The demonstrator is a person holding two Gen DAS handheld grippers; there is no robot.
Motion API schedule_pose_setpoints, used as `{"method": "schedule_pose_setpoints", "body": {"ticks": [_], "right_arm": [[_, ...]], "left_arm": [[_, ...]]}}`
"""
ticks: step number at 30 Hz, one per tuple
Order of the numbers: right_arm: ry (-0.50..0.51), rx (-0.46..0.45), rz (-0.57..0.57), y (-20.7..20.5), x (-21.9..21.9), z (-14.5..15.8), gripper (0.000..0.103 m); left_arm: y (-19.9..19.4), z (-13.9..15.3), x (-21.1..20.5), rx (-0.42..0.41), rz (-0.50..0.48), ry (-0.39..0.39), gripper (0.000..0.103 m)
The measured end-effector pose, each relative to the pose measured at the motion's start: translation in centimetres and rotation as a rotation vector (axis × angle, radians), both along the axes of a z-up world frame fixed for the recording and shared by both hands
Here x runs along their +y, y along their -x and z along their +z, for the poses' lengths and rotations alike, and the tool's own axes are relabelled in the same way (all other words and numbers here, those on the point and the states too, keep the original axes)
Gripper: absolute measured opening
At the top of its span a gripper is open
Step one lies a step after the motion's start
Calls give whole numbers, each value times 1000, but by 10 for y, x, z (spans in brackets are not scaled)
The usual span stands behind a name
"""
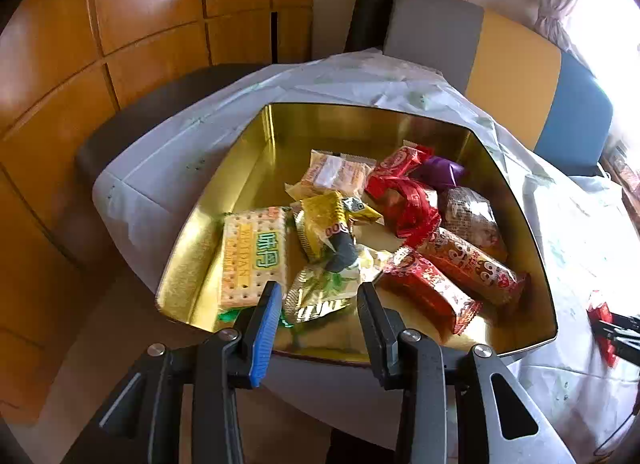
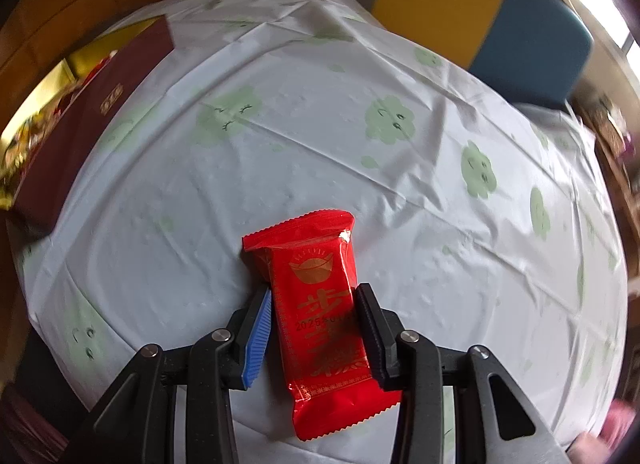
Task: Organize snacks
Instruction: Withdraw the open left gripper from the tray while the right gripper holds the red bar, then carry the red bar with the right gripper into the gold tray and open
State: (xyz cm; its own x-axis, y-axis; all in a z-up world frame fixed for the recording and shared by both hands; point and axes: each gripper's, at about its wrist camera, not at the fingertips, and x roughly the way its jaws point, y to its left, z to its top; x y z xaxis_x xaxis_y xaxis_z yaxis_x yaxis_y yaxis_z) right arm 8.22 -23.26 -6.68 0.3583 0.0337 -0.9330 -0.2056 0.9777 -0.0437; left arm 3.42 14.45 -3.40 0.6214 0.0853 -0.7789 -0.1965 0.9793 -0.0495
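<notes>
Gold tin (image 1: 248, 168) on tablecloth (image 2: 320, 136) already holds many wrapped snacks: cracker pack (image 1: 252, 256), gold packets, red packets, purple sweet (image 1: 440, 172). Sorting looks well advanced.

Left gripper (image 1: 318, 300) hovers above tin's near edge, jaws apart, nothing held.

Right gripper (image 2: 314, 304) clamped on red snack packet (image 2: 320, 304), right of tin, over cloth. Left to do: carry packet into tin. Other loose snacks beyond tin: cannot tell.

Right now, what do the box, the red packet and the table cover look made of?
Box: probably metal, gold mirror finish inside; its walls reflect the snacks.
Red packet: glossy plastic film, with crimped saw-tooth ends and glare spots.
Table cover: thin plastic sheet, likely; sharp fold creases and a soft sheen.
</notes>
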Motion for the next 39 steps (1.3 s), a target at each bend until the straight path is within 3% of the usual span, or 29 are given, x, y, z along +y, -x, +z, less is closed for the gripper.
{"method": "schedule_pose_setpoints", "body": {"ticks": [9,13,27,34,39], "right_arm": [[-82,39,-28,-2,6,3,41],[-106,5,-1,-1,24,13,41],[-261,-119,281,4,138,78,41],[-297,-137,391,1,189,94,41],[-344,-128,423,-6,216,89,41]], "left_arm": [[9,2,-1,-3,-7,-20,40],[12,4,-4,-9,-22,-18,40],[17,3,0,-10,-28,-9,40],[20,5,6,-14,-20,-6,40],[22,5,14,-19,5,3,40]]}}
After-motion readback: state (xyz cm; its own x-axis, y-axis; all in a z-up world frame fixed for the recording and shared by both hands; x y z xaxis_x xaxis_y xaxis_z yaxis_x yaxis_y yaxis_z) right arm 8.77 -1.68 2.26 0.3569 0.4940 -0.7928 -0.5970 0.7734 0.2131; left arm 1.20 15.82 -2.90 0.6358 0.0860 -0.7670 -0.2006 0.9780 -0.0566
